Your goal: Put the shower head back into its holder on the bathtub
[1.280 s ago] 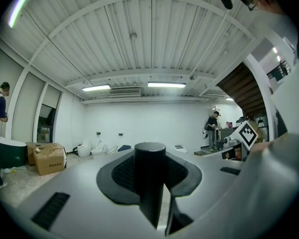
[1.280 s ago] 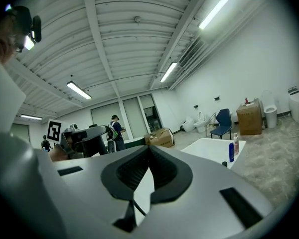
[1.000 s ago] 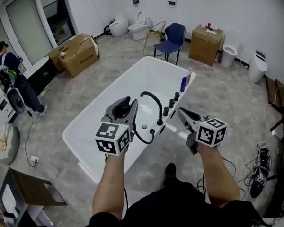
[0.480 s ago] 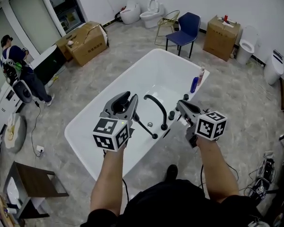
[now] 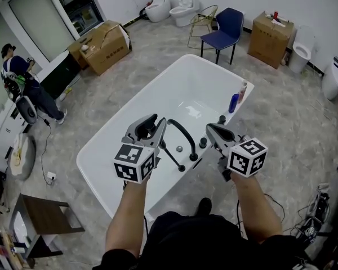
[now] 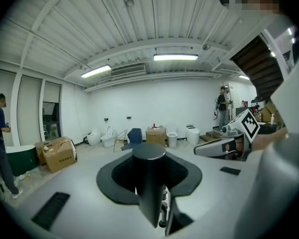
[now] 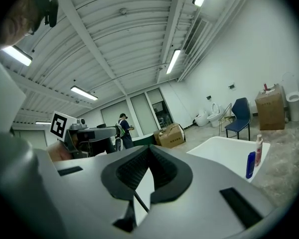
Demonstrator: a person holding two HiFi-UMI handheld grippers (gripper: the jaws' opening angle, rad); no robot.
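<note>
Shower head (image 5: 172, 156): slim dark stick type, clamped in L gripper (image 5: 148, 126).
Long axis: in head view it slants from the L jaws down-right to a small rounded end. In L gripper view it stands crossways to the jaws, approx. upright.
Ends: flat round end (image 6: 148, 151) up, above the pads. Body narrows downward and drops below the jaws.
Where it is: over the white bathtub (image 5: 101, 151), at the near long side. Lower end sits just left of the curved black faucet (image 5: 183, 131), close to the tub's inner edge. Can't tell if it touches anything there.
Vs L gripper: between the two dark pads (image 6: 120, 176), approx. mid-pad. Most of its length hangs under the jaws.
L gripper state: jaws part-way apart, closed onto the shower head.
Vs R gripper (image 5: 209, 127): well clear, no contact. Faucet spout stands between shower head and R gripper.
R gripper state: pad tips (image 7: 132, 171) meet, jaws closed, nothing clamped. Tip points over the tub rim near a black knob (image 5: 203, 143).
Other: blue bottle (image 5: 234, 102) on the far rim, right side.
</note>
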